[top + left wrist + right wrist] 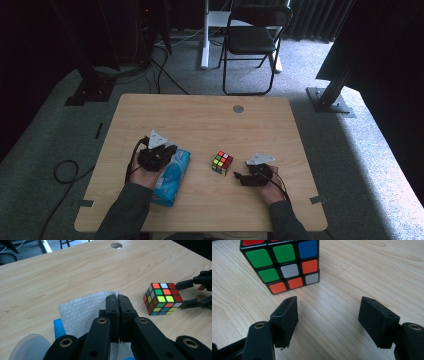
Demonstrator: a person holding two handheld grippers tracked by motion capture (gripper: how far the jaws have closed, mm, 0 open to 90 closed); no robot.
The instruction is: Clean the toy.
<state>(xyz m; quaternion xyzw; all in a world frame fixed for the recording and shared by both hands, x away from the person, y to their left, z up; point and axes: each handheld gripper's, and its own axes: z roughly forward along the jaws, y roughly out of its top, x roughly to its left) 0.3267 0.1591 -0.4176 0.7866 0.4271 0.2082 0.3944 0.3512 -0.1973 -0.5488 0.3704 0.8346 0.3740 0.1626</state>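
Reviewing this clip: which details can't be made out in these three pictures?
- Print on the blue wipes pack: too small in the high view.
- Pack's body in the left gripper view: hidden by the left gripper, shut on a white wipe.
- Puzzle cube: its top is cut off by the upper edge of the right gripper view.
- Right gripper, open: whether it touches the cube is too small to tell from above.

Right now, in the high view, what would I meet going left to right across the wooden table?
Left gripper pinching a white wipe, over the blue wet-wipe pack → multicoloured puzzle cube → right gripper, jaws open, aimed at the cube.
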